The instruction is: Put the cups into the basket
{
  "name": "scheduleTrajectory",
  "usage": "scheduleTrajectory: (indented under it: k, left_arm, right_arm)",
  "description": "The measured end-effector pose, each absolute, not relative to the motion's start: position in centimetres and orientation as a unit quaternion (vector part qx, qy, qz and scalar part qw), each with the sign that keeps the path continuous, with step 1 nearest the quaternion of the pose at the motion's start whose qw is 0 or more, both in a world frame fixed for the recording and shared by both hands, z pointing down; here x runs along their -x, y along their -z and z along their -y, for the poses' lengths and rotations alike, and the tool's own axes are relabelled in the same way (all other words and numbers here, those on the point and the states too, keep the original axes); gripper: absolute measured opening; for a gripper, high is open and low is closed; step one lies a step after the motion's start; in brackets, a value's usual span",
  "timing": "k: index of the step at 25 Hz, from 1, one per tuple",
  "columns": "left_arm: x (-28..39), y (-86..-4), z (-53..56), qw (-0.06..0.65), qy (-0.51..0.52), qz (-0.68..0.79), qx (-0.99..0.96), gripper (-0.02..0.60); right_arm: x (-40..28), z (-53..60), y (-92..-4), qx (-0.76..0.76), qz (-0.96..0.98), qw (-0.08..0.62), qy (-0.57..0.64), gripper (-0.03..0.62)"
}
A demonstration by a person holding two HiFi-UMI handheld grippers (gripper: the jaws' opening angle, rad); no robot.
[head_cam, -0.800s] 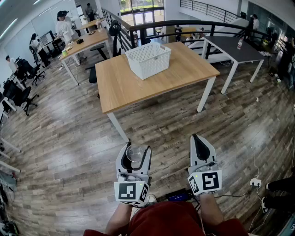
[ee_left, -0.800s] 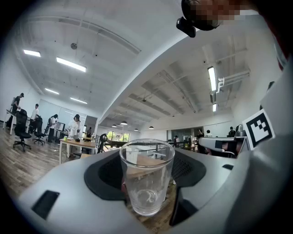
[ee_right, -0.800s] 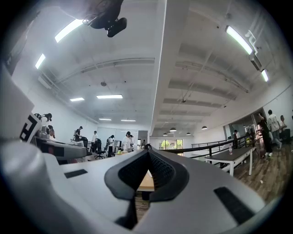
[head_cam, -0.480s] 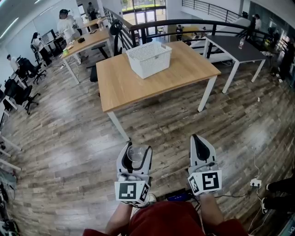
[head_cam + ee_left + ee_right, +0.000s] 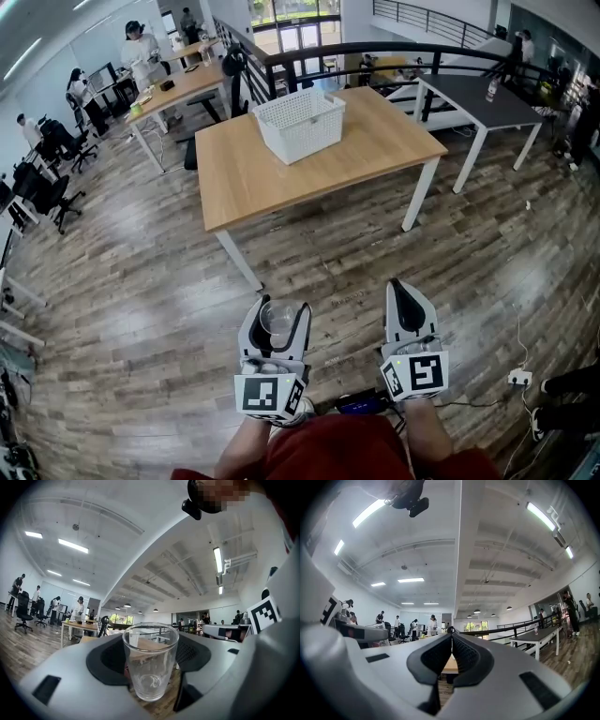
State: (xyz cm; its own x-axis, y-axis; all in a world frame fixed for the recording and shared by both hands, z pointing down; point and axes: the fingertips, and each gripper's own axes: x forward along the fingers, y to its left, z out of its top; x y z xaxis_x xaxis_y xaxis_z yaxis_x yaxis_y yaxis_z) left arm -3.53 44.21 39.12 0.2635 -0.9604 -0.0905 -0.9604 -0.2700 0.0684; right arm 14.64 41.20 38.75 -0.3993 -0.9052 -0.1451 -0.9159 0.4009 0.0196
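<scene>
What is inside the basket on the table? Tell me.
Only the white inner walls of the basket show, and no cup is visible in it. Its near wall covers at least part of the bottom, so a low thing there would be hidden.

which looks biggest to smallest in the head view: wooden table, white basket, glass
1. wooden table
2. white basket
3. glass, smallest even though it sits nearest the camera

No legible text, brand, number or sign anywhere; square markers [image 5: 267, 394] show black-white patterns only, no characters.
</scene>
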Motion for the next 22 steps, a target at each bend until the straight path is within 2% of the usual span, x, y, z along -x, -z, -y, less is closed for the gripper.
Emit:
scheduleTrajectory:
  k: [10,22]
  left_arm:
    - [-0.3,-40.1,-44.4,-0.009,-0.056,-0.624,0.779,0.285]
    - [0.5,-40.5,-44.1,-0.011,-0.057,-0.64,0.766,0.285]
  right_arm:
    - [-18.5,-40.4,-40.3,0.528,-0.847,0.053,-0.029,0.012]
    - [-16.3,-38.9,-40.8,0.501,-0.864,0.047,-0.032,0.011]
